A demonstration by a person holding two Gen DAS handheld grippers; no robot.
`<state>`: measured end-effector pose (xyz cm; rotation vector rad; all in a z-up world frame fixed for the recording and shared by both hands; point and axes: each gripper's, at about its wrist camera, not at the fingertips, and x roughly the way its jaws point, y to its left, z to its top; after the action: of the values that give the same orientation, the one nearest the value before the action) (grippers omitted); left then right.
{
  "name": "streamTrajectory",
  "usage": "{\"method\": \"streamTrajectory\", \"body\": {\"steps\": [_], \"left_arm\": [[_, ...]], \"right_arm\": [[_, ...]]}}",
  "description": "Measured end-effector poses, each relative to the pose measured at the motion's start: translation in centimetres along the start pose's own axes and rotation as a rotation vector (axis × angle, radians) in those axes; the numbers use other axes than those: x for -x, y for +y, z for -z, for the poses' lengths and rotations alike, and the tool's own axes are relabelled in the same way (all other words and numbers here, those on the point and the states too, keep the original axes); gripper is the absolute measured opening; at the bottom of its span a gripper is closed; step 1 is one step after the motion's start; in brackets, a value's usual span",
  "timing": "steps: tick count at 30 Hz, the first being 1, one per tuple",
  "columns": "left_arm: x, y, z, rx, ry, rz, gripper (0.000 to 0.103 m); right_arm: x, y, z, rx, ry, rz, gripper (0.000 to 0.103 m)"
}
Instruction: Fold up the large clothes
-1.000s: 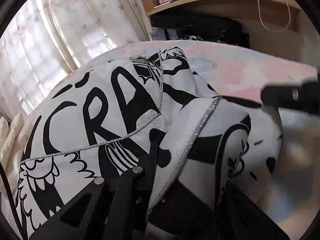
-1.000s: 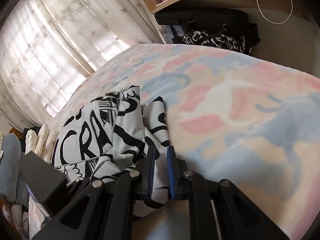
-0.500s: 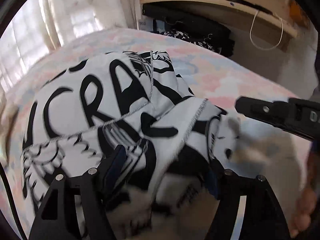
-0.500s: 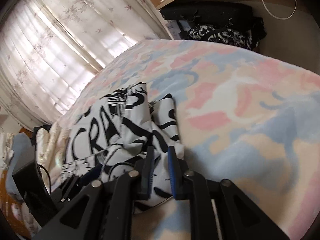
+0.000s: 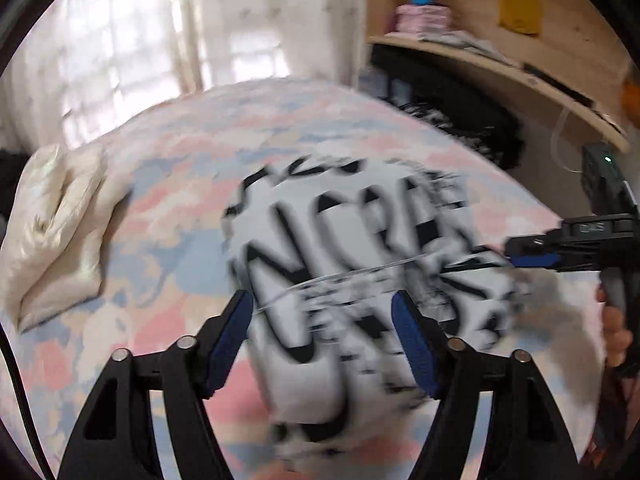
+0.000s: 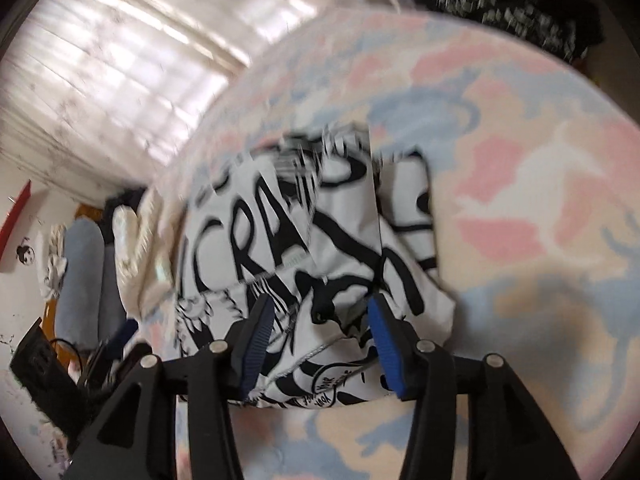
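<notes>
Left wrist view, from left to right. At left edge of frame: a cream-coloured crumpled cloth bundle [image 5: 56, 232], lying on the pastel pink, blue and cream patterned bedspread [image 5: 168, 208]. In upper left: pale translucent curtains [image 5: 132, 36] with daylight behind. In the centre: the white folded garment with bold black lettering and drawings [image 5: 360, 264], lying on the bedspread, blurred by motion. At lower centre: the left gripper [image 5: 322, 338], black with blue pads, jaws wide apart and holding nothing, garment visible between the fingers. In upper right: a curved wooden shelf [image 5: 500, 68] with small items, too blurred to name. At right edge: the right gripper [image 5: 532, 258], seen from the side, tips at the garment's right edge.

Right wrist view, from left to right. At far left: grey and cream cloth pieces [image 6: 84, 264] beside the bedspread [image 6: 520, 184]. In upper left: the curtains [image 6: 132, 76]. In centre: the garment [image 6: 320, 256], folded in layers, flat on the bedspread. At lower centre: the right gripper [image 6: 320, 324], jaws spread apart, nothing clamped, just above the garment's near edge.
</notes>
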<state>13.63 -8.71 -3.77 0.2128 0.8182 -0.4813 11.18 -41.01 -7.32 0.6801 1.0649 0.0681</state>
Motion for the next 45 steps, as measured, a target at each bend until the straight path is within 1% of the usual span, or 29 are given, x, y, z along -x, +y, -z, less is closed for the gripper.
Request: {"method": "streamTrajectory", "body": {"steps": [1,3,4,6,8,10,11,12,13,14,15,17,18,19,21,24,26,28,30,32,33,35,37,38,39,40,41,42,45], "left_arm": [[-1.3,0.9,-0.1,0.018,0.027,-0.003,0.059],[-3.2,2.9,0.5,0.073,0.086,0.037,0.052],[-3.9,3.5,0.9,0.101,0.101,0.059,0.051],[-4.7,4.6,1.4,0.148,0.097,0.123,0.051],[-5.6,5.2,1.5,0.167,0.095,0.159,0.052],[-6.3,5.6,1.4,0.188,0.101,0.176,0.052],[-6.5,5.8,1.4,0.195,0.102,0.179,0.052],[-6.6,5.8,1.3,0.198,0.105,0.178,0.052],[-6.5,5.7,1.2,0.196,0.108,0.177,0.052],[-6.5,5.6,1.1,0.186,0.111,0.173,0.051],[-6.5,5.2,0.9,0.176,0.115,0.167,0.051],[-6.5,4.3,0.8,0.146,0.110,0.158,0.051],[-6.5,3.9,0.7,0.133,0.107,0.153,0.051],[-6.7,3.3,0.7,0.112,0.106,0.140,0.051],[-7.3,1.6,0.6,0.064,0.115,0.091,0.051],[-8.4,-0.9,1.0,-0.013,0.132,-0.005,0.051],[-9.2,-2.0,1.6,-0.047,0.132,-0.052,0.052],[-9.9,-2.8,2.2,-0.078,0.121,-0.101,0.052],[-10.0,-3.2,2.4,-0.083,0.104,-0.124,0.052],[-9.7,-3.3,2.4,-0.079,0.094,-0.129,0.052],[-9.4,-3.3,2.4,-0.077,0.091,-0.126,0.052],[-8.8,-3.3,2.0,-0.091,0.109,-0.108,0.054],[-7.9,-2.8,1.1,-0.086,0.138,-0.055,0.057],[-7.3,-2.3,0.4,-0.065,0.134,-0.022,0.057],[-7.0,-1.7,-0.1,-0.051,0.124,-0.013,0.057],[-6.7,-1.1,-0.8,-0.036,0.112,-0.012,0.057],[-6.5,-0.6,-1.5,-0.021,0.099,-0.013,0.057],[-6.6,0.0,-2.2,-0.004,0.091,-0.020,0.057],[-8.5,2.0,-3.8,0.051,0.108,-0.043,0.057]], "right_arm": [[-1.0,-0.3,-0.3,-0.012,0.040,-0.001,0.050],[-2.9,-0.6,-0.7,-0.021,0.107,0.002,0.050],[-3.6,-0.7,-0.8,-0.023,0.124,0.007,0.050],[-4.8,-0.7,-1.1,-0.030,0.146,-0.007,0.050],[-6.0,-0.2,-1.3,-0.005,0.171,0.007,0.050],[-7.1,0.3,-1.2,0.015,0.191,0.024,0.050],[-7.3,0.6,-1.2,0.032,0.191,0.037,0.045],[-7.4,1.1,-1.1,0.067,0.167,0.054,0.033],[-7.3,1.6,-1.0,0.091,0.153,0.063,0.023],[-6.7,1.9,-0.9,0.104,0.123,0.066,0.018],[-4.9,2.7,-0.6,0.135,0.041,0.067,0.016],[-1.9,3.6,-0.2,0.180,-0.087,0.055,0.015],[-0.1,4.0,0.3,0.211,-0.164,0.071,0.014],[0.5,4.2,0.5,0.226,-0.190,0.087,0.014],[0.6,3.6,1.1,0.229,-0.199,0.147,0.014],[-1.7,1.7,1.9,0.201,-0.133,0.212,0.014],[-2.9,0.0,2.1,0.175,-0.115,0.217,0.014],[-3.2,-1.2,2.2,0.130,-0.114,0.192,0.014],[-3.4,-1.5,2.3,0.115,-0.116,0.187,0.014],[-3.4,-1.2,2.2,0.138,-0.106,0.206,0.014],[-3.4,-0.8,2.2,0.148,-0.097,0.209,0.015],[-2.9,-0.7,1.7,0.149,-0.064,0.205,0.021],[-2.2,0.3,1.0,0.141,-0.035,0.224,0.029],[-1.5,0.7,0.7,0.140,-0.043,0.232,0.038],[-0.8,1.1,0.3,0.141,-0.061,0.231,0.048],[-0.2,1.6,-0.1,0.145,-0.083,0.226,0.053],[0.2,1.8,-0.4,0.148,-0.100,0.223,0.062],[0.5,2.2,-1.0,0.155,-0.119,0.218,0.067],[-0.5,2.7,-3.4,0.153,-0.141,0.225,0.068]]}}
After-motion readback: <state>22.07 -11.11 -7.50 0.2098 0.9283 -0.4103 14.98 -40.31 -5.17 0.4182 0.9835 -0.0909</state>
